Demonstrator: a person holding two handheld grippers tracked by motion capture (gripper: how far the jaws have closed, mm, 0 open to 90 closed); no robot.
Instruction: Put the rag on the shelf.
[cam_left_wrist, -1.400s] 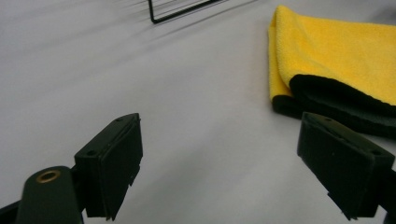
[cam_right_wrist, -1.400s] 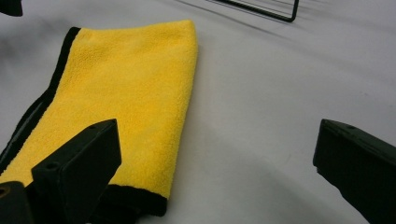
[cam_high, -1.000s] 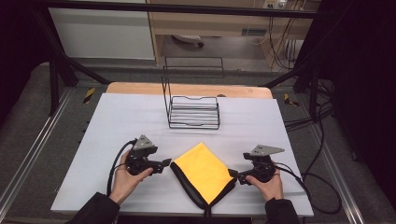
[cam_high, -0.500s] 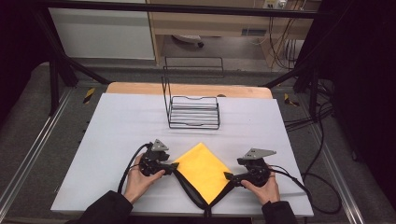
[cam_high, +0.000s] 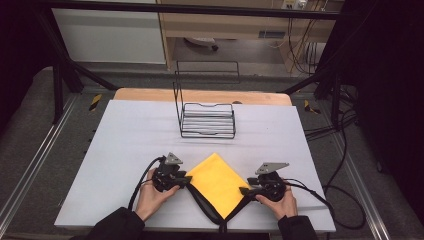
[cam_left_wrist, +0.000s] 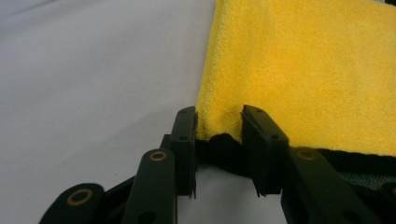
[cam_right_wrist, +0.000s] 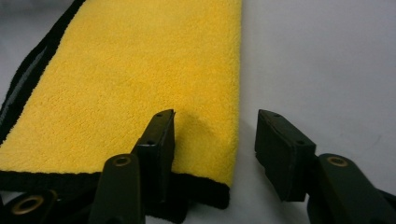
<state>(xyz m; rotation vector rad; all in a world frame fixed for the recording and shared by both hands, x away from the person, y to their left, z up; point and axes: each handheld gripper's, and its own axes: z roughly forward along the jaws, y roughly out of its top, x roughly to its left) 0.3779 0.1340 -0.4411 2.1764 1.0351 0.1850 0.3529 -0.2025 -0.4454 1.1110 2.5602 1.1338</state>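
since a second ago both hands have moved inward on the white table (cam_high: 125, 135), onto the yellow cloth (cam_high: 218, 181) lying diamond-wise between them. the left gripper (cam_left_wrist: 218, 135) straddles its corner with jaws narrowly apart, the right gripper (cam_right_wrist: 212, 149) straddles the opposite corner, spread wide; bare table lies outside each, the wire rack (cam_high: 207, 120) well beyond.

A pale grey table (cam_high: 125, 145) stands on a wooden top whose edge (cam_high: 150, 95) shows along the far side. Dark carpeted floor (cam_high: 30, 130) surrounds it, crossed by metal rails (cam_high: 35, 165) at left and right. Black frame bars (cam_high: 65, 65) slant down on both sides. Beyond are a white panel (cam_high: 110, 35), wooden shelving (cam_high: 225, 25) and hanging cables (cam_high: 305, 55); the room's right side is dark.
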